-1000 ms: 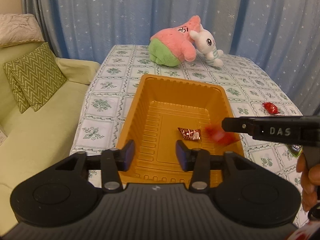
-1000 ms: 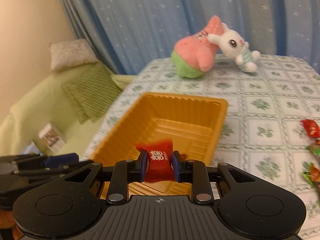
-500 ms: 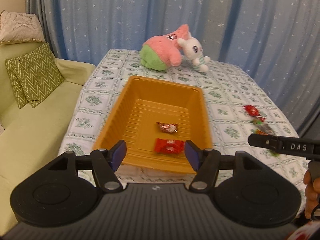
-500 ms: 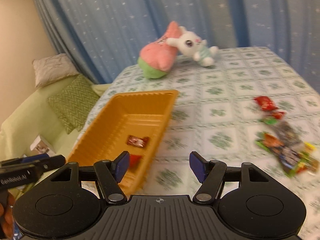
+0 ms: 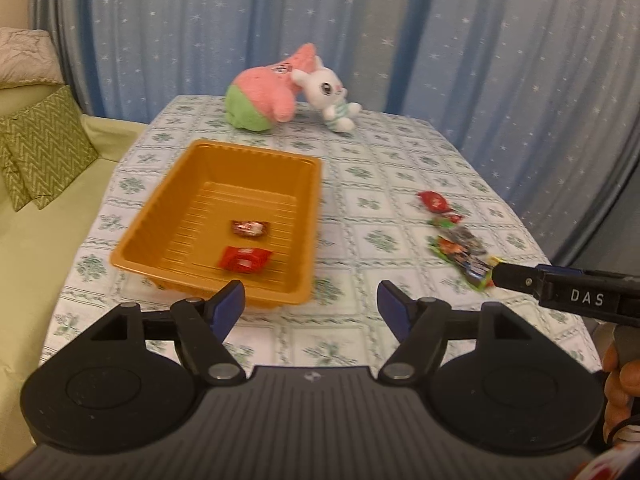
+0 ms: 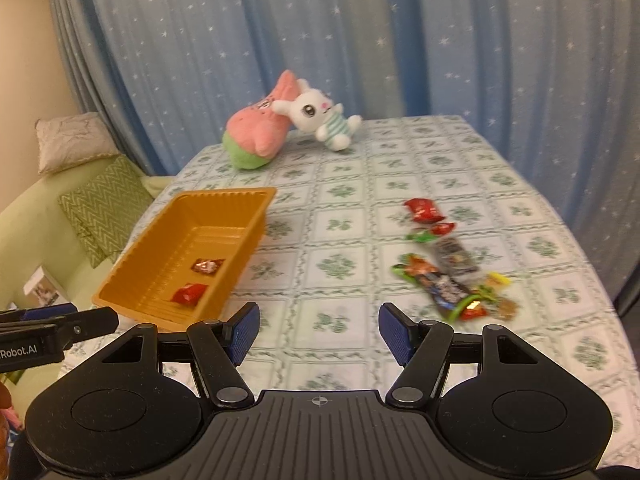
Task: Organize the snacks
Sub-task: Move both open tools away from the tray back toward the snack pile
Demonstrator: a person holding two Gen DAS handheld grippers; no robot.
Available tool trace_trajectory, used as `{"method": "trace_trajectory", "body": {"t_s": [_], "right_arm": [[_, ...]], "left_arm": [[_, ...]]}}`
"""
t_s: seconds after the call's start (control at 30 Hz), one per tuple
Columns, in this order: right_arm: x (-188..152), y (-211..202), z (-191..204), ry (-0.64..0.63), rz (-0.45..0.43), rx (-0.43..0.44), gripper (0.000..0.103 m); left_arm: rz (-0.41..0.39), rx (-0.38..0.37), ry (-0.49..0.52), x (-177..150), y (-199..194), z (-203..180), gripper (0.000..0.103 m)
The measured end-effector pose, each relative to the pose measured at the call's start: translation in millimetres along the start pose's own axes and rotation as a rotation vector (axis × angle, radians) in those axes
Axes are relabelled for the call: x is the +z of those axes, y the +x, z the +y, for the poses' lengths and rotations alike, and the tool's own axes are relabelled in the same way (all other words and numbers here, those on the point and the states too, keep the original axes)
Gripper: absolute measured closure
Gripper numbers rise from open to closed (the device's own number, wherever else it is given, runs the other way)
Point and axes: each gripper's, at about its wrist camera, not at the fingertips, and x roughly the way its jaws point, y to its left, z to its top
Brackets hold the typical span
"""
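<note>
Orange tray (image 5: 308,216) now held two wrapped sweets, the red one (image 5: 244,259) just released; both hand-held grippers, left (image 5: 311,303) opening, right (image 6: 319,326) open, stood empty; remaining snack pile (image 6: 448,268) lay right of tray on worktop (image 6: 340,240).

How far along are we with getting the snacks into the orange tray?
Done: two red snacks lie in the orange tray. In hand: nothing. The left gripper is opening with nothing between its fingers, and the right gripper is open and empty. Left: the pile of snacks on the tablecloth right of the tray.
</note>
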Motion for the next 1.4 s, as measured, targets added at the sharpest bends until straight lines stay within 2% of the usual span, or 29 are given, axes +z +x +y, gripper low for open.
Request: {"method": "trace_trajectory", "body": {"t_s": [0.33, 0.63, 1.4], "right_arm": [[-14, -28, -42, 0.042, -0.013, -0.082, 0.037], [-21, -38, -81, 0.109, -0.014, -0.154, 0.037], [-28, -23, -132, 0.204, 0.014, -0.205, 0.037]], "left_arm": [[0.001, -0.042, 0.049, -8, 3, -49, 0.029], [0.022, -0.084, 0.081, -9, 16, -77, 0.027], [0.077, -0.107, 0.138, -10, 57, -116, 0.027]]}}
